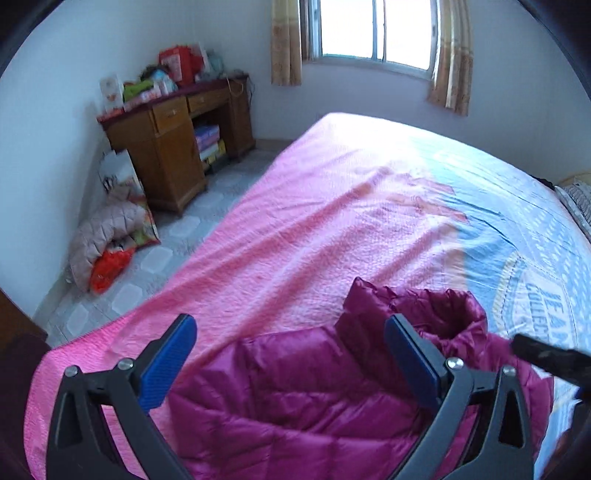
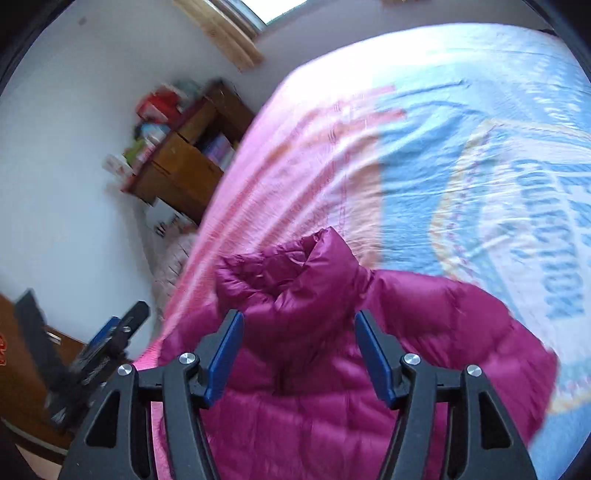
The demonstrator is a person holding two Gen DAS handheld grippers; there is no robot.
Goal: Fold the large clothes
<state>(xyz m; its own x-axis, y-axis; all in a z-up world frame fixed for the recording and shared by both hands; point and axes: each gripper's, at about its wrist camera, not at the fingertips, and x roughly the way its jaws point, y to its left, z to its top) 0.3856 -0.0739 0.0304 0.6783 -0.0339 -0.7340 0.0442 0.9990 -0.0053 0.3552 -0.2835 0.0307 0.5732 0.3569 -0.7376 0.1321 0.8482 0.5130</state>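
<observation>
A magenta quilted puffer jacket (image 1: 306, 384) lies on the bed (image 1: 295, 229), near its front edge, collar pointing away. It also shows in the right wrist view (image 2: 314, 332). My left gripper (image 1: 291, 332) is open and empty above the jacket's left part. My right gripper (image 2: 299, 332) is open and empty over the jacket just below the collar (image 2: 295, 266). A dark tip of the right gripper shows at the right of the left wrist view (image 1: 546, 358). The left gripper shows blurred at the left of the right wrist view (image 2: 122, 328).
The bed cover is pink on the left and blue with lettering on the right (image 1: 535, 258). A wooden desk (image 1: 181, 140) with clutter stands by the left wall. A pale jacket and bags (image 1: 107, 236) lie on the tiled floor. A window (image 1: 373, 29) is behind.
</observation>
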